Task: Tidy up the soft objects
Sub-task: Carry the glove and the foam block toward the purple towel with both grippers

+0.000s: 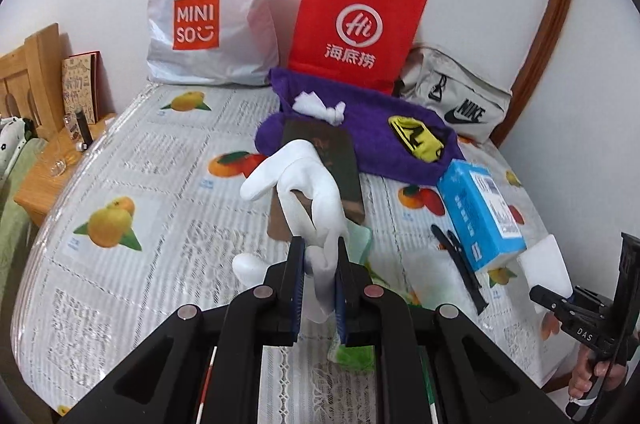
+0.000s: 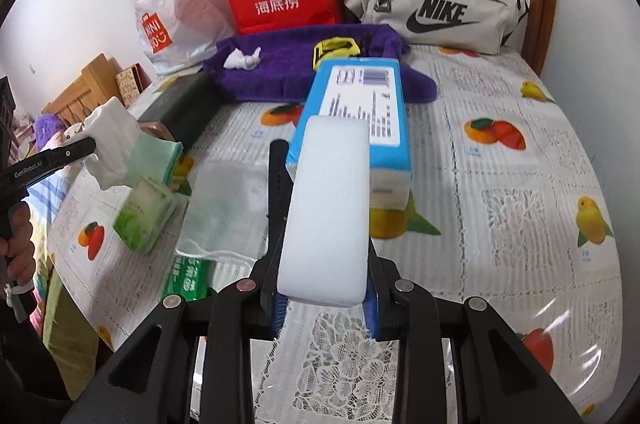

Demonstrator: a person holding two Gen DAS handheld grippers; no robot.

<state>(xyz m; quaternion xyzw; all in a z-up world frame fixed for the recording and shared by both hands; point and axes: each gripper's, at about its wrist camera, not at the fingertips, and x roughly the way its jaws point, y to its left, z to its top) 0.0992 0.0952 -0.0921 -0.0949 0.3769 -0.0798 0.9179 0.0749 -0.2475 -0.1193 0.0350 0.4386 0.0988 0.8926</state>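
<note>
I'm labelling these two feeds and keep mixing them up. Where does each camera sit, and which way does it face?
Left wrist: on the left gripper, looking down its fingers across the table at the white glove it grips; the right gripper and a hand show at right.
Right wrist: on the right gripper, facing the white sponge block it holds; the left gripper and a hand show at left.
Both share the red paper bag, purple towel and blue box.

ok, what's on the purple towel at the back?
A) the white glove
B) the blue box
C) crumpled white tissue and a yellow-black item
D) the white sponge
C: crumpled tissue and the yellow-black item lie on the purple towel.
</note>
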